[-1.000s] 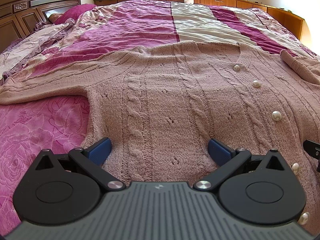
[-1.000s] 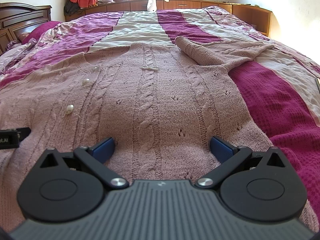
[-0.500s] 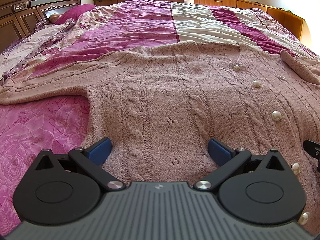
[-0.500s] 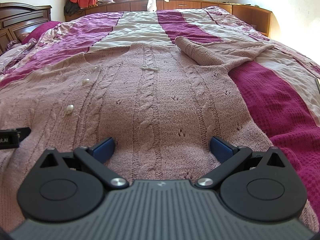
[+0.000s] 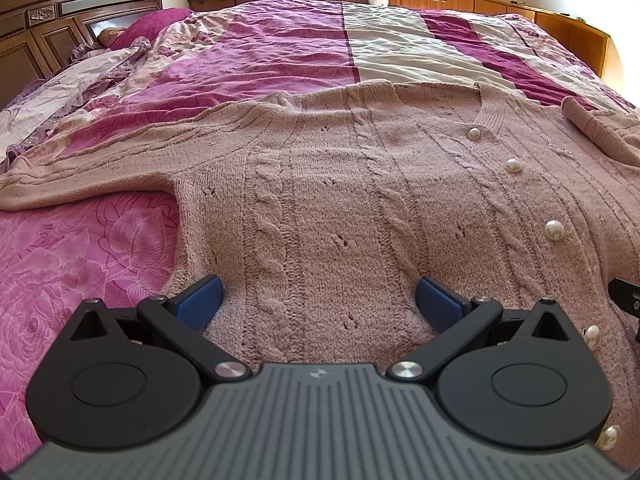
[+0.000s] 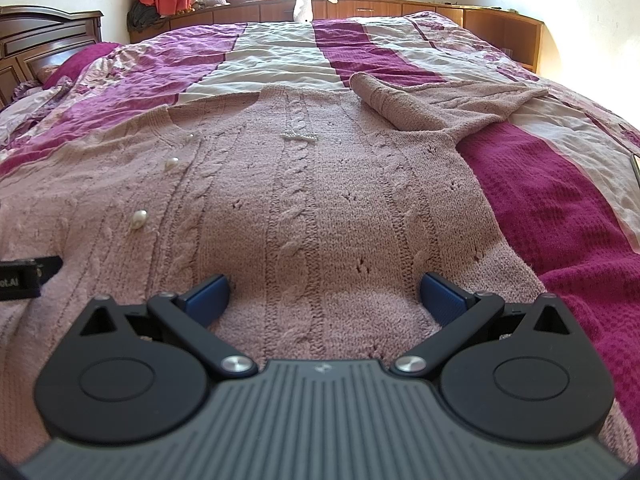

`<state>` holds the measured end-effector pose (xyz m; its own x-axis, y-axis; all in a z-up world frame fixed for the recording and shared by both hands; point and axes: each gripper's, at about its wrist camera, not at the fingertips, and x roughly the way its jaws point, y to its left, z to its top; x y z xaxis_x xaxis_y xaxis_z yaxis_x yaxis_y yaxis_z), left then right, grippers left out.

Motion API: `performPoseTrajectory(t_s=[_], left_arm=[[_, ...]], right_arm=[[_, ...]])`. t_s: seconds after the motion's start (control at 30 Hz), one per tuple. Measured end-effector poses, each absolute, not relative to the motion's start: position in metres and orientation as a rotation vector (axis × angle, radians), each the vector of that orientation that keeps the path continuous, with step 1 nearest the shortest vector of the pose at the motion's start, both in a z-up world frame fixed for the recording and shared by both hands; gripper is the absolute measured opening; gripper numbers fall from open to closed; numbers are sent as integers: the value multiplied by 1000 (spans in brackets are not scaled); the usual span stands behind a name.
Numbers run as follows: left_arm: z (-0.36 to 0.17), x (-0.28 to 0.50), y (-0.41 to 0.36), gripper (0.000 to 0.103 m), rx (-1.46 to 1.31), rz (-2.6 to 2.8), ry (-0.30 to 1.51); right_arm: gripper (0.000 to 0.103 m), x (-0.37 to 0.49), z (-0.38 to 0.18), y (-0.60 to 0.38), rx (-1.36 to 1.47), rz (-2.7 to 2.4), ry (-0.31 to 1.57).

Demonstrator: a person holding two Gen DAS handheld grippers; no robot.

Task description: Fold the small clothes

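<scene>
Cardigan (image 5: 340,208) flat on bedspread (image 5: 280,52), hem hidden behind both grippers, jaws spread wide, grasping nothing.

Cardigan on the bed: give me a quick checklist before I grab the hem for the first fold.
1. Left hand-held gripper open over the hem: ok.
2. Right hand-held gripper open over the hem: ok.
3. Cardigan body lying flat, buttons up: ok.
4. Its sleeve on the left spread out flat: ok.
5. Its sleeve on the right flat: not ok, doubled back on itself.
6. Fingers actually touching the knit: cannot tell.
</scene>
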<state>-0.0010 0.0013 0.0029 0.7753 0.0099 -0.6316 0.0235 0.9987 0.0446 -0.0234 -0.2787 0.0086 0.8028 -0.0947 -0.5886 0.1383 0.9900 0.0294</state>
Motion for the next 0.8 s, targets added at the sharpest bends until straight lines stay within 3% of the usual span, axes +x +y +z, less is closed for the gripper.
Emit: performPoseTrajectory(t_s=[0.8], left_arm=[[20, 14, -11, 103, 102, 18, 780]], right_arm=[[103, -17, 27, -292, 142, -50, 716]])
